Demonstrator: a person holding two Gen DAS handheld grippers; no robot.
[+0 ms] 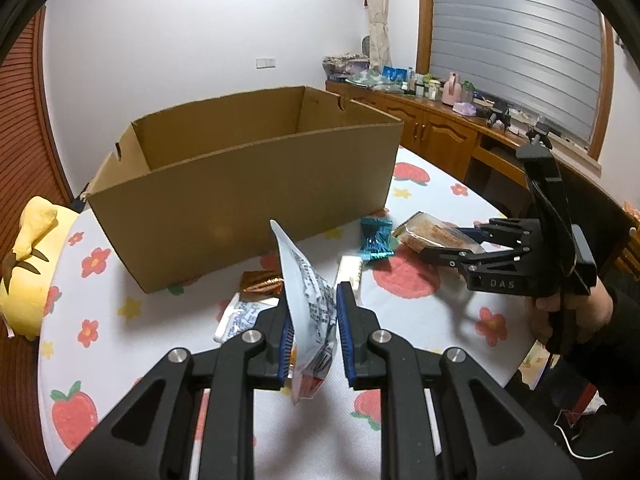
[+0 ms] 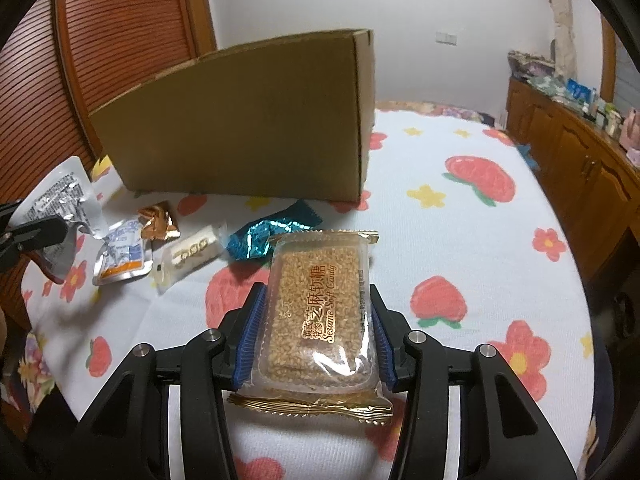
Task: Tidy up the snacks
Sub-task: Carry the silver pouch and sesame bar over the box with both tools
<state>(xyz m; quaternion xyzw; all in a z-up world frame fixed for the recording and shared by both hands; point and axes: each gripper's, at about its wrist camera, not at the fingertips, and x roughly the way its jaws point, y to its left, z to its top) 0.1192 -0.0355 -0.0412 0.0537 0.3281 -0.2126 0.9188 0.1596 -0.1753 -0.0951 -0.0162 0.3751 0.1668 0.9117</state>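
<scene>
My left gripper [image 1: 314,304] is shut on a white and silver snack pouch [image 1: 308,300], which stands upright between the blue pads, lifted off the table. In the right wrist view that pouch [image 2: 60,200] shows at the far left, in the left gripper [image 2: 32,232]. My right gripper [image 2: 316,294] is shut on a clear sesame candy packet [image 2: 320,304] with gold ends, held flat above the cloth. It appears as well in the left wrist view, where the right gripper [image 1: 440,246] grips the packet [image 1: 430,234]. An open cardboard box [image 1: 240,184] [image 2: 248,128] stands just beyond both.
On the strawberry-print cloth [image 2: 460,200] before the box lie a blue foil candy [image 2: 264,240], a white bar [image 2: 192,252], a bronze foil candy [image 2: 158,222] and a second silver pouch [image 2: 122,256]. A yellow plush [image 1: 28,264] sits left; a wooden cabinet [image 1: 440,132] stands beyond the table.
</scene>
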